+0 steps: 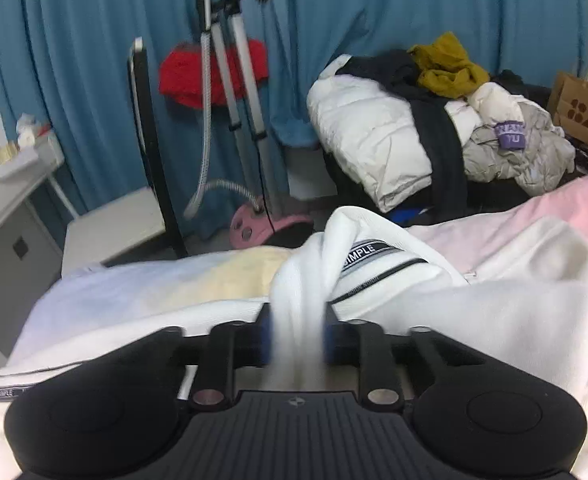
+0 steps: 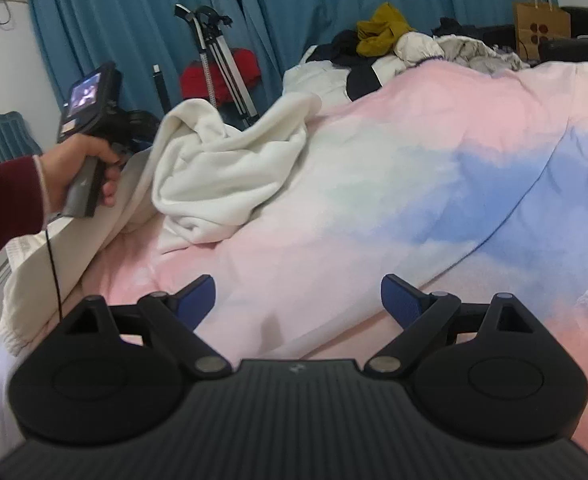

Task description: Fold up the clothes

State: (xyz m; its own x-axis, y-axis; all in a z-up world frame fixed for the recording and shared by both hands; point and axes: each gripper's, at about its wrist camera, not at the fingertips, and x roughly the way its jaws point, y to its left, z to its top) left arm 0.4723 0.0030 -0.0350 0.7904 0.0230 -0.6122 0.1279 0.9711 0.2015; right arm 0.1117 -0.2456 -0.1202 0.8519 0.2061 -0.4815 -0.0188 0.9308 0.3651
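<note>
The left gripper (image 1: pixel 297 338) is clamped on a bunched fold of the white sweatshirt (image 1: pixel 434 280), whose "SIMPLE" neck tape shows just beyond the blue pads (image 1: pixel 330 338). The sweatshirt lies crumpled at the left edge of the bed's pink-and-blue duvet (image 2: pixel 374 184). The right gripper (image 2: pixel 298 300) hovers over the duvet, jaws wide apart and empty.

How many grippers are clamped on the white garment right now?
1. The left gripper has its jaws pinched on a bunched fold of the white garment. The right gripper hangs open over the pastel blanket, holding nothing.
</note>
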